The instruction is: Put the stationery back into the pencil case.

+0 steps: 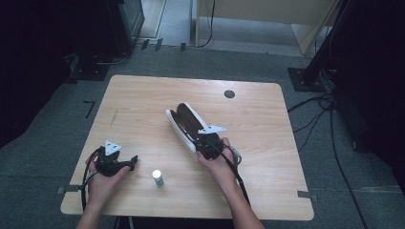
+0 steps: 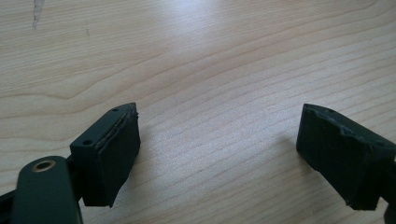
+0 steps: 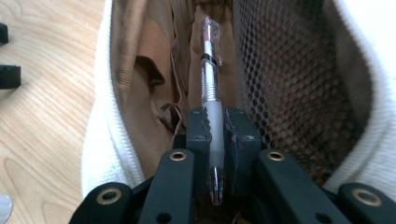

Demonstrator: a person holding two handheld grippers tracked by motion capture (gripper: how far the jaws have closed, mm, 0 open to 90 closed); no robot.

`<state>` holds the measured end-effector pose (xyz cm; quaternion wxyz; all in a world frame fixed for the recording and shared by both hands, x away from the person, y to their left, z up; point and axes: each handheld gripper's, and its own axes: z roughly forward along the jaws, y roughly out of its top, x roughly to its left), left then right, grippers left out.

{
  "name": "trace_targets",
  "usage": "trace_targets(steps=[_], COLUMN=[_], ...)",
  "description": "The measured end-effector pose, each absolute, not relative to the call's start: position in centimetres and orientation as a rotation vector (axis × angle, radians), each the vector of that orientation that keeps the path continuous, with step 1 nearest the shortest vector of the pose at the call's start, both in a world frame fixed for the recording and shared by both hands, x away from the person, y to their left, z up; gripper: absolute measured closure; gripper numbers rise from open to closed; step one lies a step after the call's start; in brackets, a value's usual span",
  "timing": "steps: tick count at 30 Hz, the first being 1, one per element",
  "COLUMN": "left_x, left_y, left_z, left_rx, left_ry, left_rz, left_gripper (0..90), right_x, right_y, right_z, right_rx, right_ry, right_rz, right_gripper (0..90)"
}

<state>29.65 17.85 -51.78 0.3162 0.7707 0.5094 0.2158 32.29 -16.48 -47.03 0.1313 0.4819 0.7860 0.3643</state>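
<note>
Over the open pencil case (image 3: 116, 93) near the counter's (image 1: 143, 95) middle, our right gripper (image 3: 215, 125) has its fingers (image 3: 198, 128) clamped almost fully closed on a pen (image 3: 211, 93), which points at 12 o'clock into the brown lining beside the mesh pocket (image 3: 280, 84). Our left gripper (image 2: 219, 154) rests at about 8 o'clock, its fingers (image 2: 112, 154) spread wide and holding nothing. A small white bottle (image 1: 157, 178) stands at 6 o'clock. We judge 1 risk: the pen tip could snag the mesh or a fabric fold, and the unheld case may slide.
</note>
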Motion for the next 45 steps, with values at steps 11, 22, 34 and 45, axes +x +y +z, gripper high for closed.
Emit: trace_targets(steps=[11,22,34,45], left_x=[29.7,29.7,29.7,29.7], left_y=[17.8,17.8,17.8,17.8], left_z=[-51.8,-51.8,-51.8,-51.8], left_rx=[2.029,2.028,2.027,2.029], left_ry=[1.342,1.342,1.342,1.342], left_rz=[0.567,0.567,0.568,0.567], left_gripper=[13.7,13.7,13.8,13.7], right_x=[32.2,31.7,30.9,29.5], right_y=[-16.6,-17.2,-17.8,-17.1], right_z=[-46.7,-45.2,-42.6,-40.9], right_rx=[1.386,1.335,1.258,1.139], right_ry=[2.273,2.213,2.153,2.162], right_rz=[1.063,1.155,1.256,1.427], right_gripper=[79.6,77.7,74.7,66.9])
